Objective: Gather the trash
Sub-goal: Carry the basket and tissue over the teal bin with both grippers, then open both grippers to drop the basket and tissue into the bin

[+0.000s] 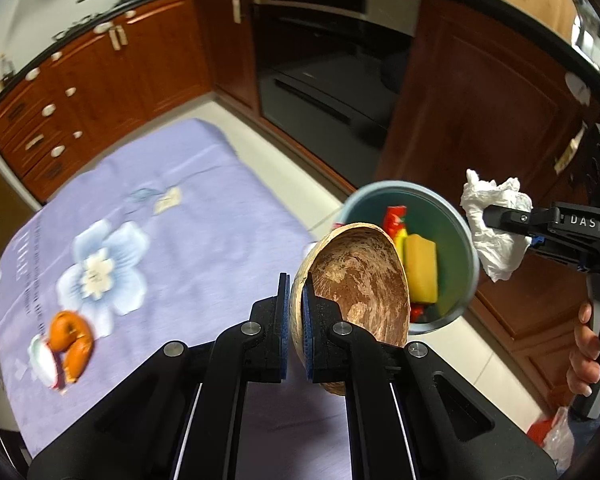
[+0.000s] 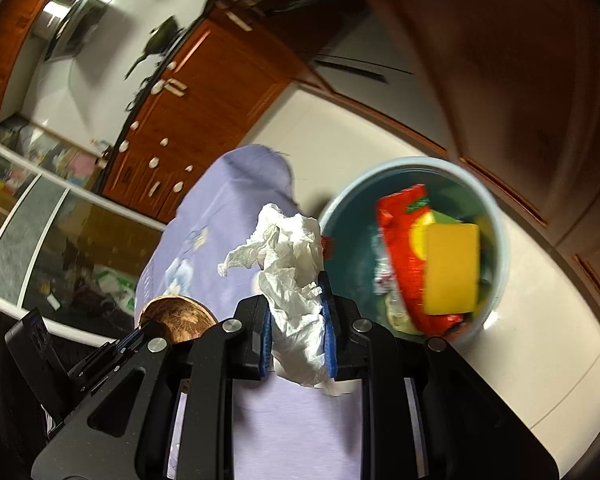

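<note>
L gripper was clamped tight on a coconut shell's rim, R gripper pinched a crumpled tissue, w/ the bin just beyond both sets of fingertips, nearer the R.

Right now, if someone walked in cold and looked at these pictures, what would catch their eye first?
Probably the brown shell half pinched by its rim in the left tongs, in front of the bin, and the crumpled white tissue clamped in the right tongs beside it. Next comes the blue bin on the pale floor, already holding a yellow sponge and red packaging. Orange peel lies on the purple flowered cloth.
</note>
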The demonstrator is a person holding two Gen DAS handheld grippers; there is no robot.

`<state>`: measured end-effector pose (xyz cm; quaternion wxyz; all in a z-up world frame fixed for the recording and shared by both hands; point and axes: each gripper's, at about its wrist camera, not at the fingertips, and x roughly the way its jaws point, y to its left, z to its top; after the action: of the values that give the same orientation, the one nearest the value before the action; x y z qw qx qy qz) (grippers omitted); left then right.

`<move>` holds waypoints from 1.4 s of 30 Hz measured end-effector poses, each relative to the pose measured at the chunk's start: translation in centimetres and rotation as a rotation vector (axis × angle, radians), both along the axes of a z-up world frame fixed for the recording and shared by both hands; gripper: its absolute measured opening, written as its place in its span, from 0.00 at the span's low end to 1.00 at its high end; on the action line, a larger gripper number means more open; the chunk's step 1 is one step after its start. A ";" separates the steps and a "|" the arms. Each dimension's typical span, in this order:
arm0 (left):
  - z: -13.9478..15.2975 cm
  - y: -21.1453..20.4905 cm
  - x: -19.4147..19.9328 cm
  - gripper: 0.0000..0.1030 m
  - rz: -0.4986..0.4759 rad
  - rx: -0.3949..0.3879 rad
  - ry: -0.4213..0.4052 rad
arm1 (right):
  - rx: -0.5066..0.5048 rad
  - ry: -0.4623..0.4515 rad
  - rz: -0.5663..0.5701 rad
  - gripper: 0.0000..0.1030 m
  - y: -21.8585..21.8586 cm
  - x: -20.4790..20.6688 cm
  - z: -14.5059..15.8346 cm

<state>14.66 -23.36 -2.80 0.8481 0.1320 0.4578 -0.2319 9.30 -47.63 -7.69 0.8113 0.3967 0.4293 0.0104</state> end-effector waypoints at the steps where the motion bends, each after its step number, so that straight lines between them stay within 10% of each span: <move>1: -0.4 -1.0 0.2 0.06 -0.013 0.003 0.008 | 0.003 0.004 -0.007 0.18 -0.5 -0.1 -0.3; 29: -10.1 -13.4 1.2 0.11 -0.180 0.074 0.212 | 0.017 0.132 -0.075 0.19 -5.3 -1.0 -4.5; 31: -10.3 -13.3 1.5 0.18 -0.172 0.069 0.234 | 0.012 0.135 -0.078 0.19 -5.4 -1.0 -4.4; 33: -9.8 -13.0 1.4 0.46 -0.164 0.060 0.211 | 0.009 0.137 -0.081 0.19 -5.4 -1.0 -4.4; 42: -6.9 -9.4 1.8 0.77 -0.084 0.007 0.154 | -0.002 0.141 -0.050 0.21 -4.1 0.1 -4.3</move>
<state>16.48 -32.79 -9.68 0.7993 0.1359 0.5166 -0.2752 9.36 -51.75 -11.98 0.7793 0.4063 0.4754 -0.0385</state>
